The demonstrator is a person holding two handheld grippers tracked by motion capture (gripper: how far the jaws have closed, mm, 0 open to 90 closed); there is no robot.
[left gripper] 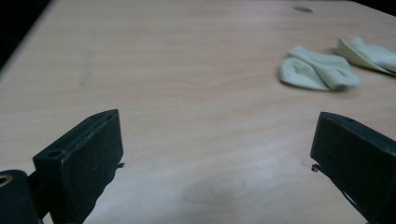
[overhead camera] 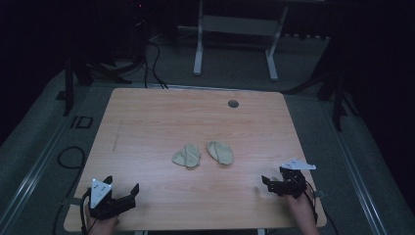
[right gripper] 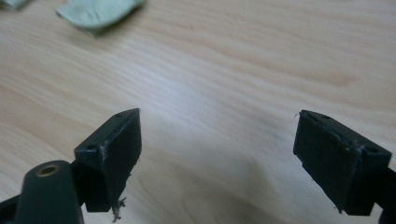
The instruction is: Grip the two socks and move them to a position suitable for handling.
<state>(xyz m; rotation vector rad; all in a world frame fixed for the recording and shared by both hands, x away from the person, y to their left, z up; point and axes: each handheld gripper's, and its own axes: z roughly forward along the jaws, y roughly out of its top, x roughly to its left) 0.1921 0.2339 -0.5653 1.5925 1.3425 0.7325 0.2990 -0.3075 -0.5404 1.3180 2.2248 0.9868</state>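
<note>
Two pale green socks lie side by side near the middle of the wooden table [overhead camera: 147, 117], a little toward the near edge. The left sock [overhead camera: 186, 155] is crumpled and folded over on itself; the right sock [overhead camera: 220, 152] lies flatter, an oval shape, just beside the first with a narrow strip of bare wood between them.

The left gripper [overhead camera: 121, 187] sits at the near left corner of the table, held by a hand at the bottom edge, with a grey three-cornered plate on top. Its jaws are spread wide with nothing between them. In the left gripper view the left gripper [left gripper: 215, 154] hovers low over bare wood, and both socks show far off to the right, the left sock [left gripper: 317, 70] nearer and the right sock [left gripper: 369, 53] behind it at the picture's edge.

The right gripper [overhead camera: 272, 182] is at the near right corner, a hand behind it, well apart from the socks. In the right gripper view the right gripper [right gripper: 217, 140] also has its jaws released and wide, over bare table, with the right sock [right gripper: 95, 13] at the far top left.

A round hole [overhead camera: 233, 104] sits near the table's far edge. Beyond the table stand white legs of a desk [overhead camera: 198, 49] on the grey floor.
</note>
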